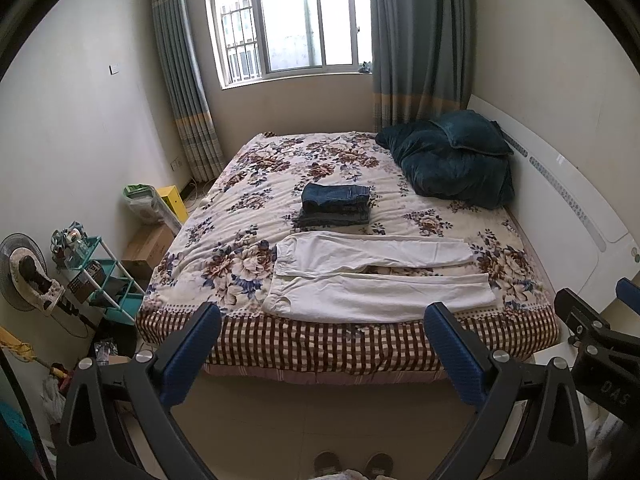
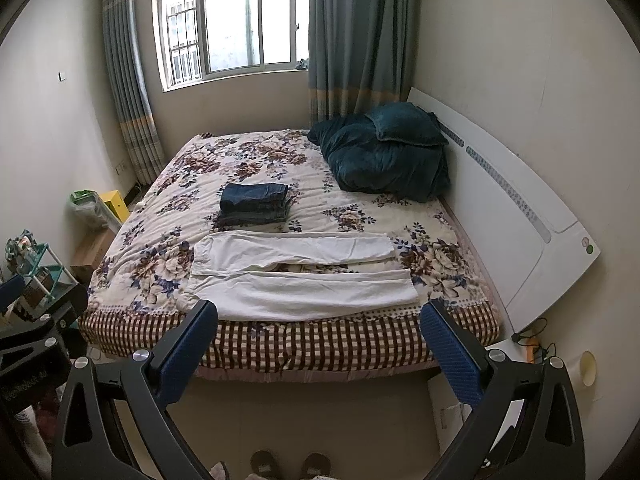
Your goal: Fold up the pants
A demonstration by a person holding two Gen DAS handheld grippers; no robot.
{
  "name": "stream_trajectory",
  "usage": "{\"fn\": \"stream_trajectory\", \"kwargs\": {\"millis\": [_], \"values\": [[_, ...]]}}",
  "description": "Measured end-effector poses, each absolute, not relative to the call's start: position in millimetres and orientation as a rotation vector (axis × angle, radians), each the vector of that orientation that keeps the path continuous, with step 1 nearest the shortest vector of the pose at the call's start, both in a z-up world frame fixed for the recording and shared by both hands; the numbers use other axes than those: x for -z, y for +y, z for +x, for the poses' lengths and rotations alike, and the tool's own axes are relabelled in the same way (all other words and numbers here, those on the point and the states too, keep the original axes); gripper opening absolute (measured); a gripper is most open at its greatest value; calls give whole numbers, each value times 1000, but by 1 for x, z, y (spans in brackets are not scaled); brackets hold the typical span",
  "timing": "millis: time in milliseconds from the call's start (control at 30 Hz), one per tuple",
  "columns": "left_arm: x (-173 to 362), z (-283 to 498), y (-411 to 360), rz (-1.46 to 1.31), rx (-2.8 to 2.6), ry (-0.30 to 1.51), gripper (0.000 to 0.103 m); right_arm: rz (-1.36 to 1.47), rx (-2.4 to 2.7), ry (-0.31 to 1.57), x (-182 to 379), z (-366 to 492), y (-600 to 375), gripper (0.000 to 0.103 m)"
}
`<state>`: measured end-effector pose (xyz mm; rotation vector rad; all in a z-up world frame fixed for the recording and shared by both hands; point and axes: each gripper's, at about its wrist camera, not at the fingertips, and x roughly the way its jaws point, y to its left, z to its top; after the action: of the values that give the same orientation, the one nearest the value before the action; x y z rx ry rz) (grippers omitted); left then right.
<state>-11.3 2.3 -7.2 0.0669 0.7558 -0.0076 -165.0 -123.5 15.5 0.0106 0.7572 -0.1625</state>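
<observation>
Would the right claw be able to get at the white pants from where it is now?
Probably yes: the right claw is open and empty, and the white pants lie spread at the bed's near edge with nothing between.

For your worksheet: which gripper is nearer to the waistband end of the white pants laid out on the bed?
Left. The left gripper hangs off the bed's near edge toward the waistband end of the white pants; the right gripper is further along, toward the leg cuffs. Neither touches them.

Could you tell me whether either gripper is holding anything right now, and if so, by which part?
Nothing is held. The left gripper and right gripper are both open, short of the bed; the white pants lie flat on it, untouched.
</observation>
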Motion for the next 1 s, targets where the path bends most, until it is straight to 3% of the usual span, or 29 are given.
{"fn": "stream_trajectory", "kwargs": {"millis": [1000], "values": [[7,-11,4,64,17,760,103,6,163,756,-13,-166,-123,103]]}}
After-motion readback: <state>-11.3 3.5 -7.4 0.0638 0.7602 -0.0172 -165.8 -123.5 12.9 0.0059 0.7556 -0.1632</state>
